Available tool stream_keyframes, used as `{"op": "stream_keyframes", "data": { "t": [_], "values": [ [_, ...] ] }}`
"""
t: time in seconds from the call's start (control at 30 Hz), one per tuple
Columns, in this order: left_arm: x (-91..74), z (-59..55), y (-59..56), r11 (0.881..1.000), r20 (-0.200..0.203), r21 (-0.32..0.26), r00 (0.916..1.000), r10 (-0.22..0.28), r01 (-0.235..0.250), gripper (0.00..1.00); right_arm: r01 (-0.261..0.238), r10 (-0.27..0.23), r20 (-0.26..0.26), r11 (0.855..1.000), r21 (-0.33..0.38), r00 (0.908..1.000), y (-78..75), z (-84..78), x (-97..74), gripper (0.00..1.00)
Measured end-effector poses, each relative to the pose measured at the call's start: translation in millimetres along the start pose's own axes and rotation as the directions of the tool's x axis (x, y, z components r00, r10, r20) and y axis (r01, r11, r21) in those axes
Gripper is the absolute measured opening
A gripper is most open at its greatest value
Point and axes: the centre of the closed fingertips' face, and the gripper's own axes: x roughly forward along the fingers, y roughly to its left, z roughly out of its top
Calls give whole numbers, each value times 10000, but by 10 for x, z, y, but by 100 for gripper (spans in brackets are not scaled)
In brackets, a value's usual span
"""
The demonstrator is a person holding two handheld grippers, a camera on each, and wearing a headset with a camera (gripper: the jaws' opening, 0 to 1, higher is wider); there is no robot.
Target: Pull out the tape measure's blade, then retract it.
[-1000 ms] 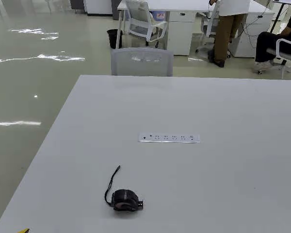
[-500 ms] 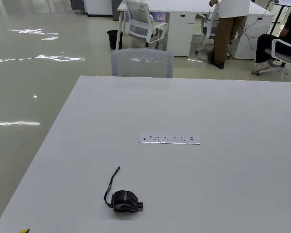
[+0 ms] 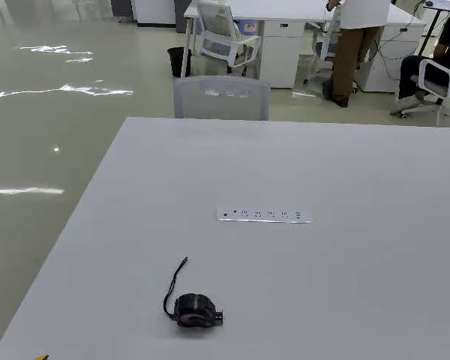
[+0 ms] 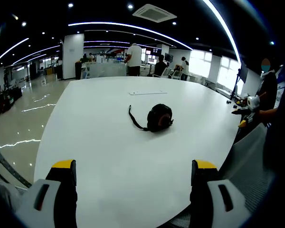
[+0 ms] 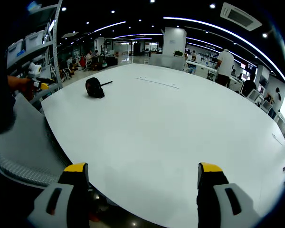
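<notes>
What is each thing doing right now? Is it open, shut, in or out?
tape measure: lying on the table, blade not pulled out, nothing touching it
strap: loose, trailing away from the tape measure
left gripper: open, holding nothing
right gripper: open, holding nothing
power strip: set in the table, nothing plugged in
chair: nobody sitting, pushed up to the far edge

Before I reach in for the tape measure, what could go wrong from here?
1. The tape measure lies loose on the smooth table, toward its near edge; a nudge from one jaw could slide it off.
2. Its strap trails free, so the jaws might close on the strap, not the case.
3. The left gripper and right gripper are open and well short of it; a long reach could land off-centre.
</notes>
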Motion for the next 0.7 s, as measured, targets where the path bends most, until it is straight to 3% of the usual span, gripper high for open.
{"op": "stream_keyframes", "data": {
  "t": [0.27, 0.37, 0.5, 0.7],
  "values": [
    [83, -22, -15, 9999, -86, 25, 9999, -143, 143, 99, -33, 33, -60, 10000, -55, 10000, 5, 24, 28, 97],
    [177, -47, -38, 9989, -259, 194, 9988, -410, 415, 99, -102, 101, -23, 9999, -109, 9999, 13, 57, 65, 96],
    [254, 46, -62, 9985, 1, -29, 9985, -546, 546, 99, -317, 317, -7, 9991, -297, 9995, 51, 133, 133, 95],
    [374, 104, -45, 9972, -54, 209, 9974, -712, 713, 99, -503, 507, 56, 9972, -547, 9987, 106, 267, 202, 95]
  ]
}}
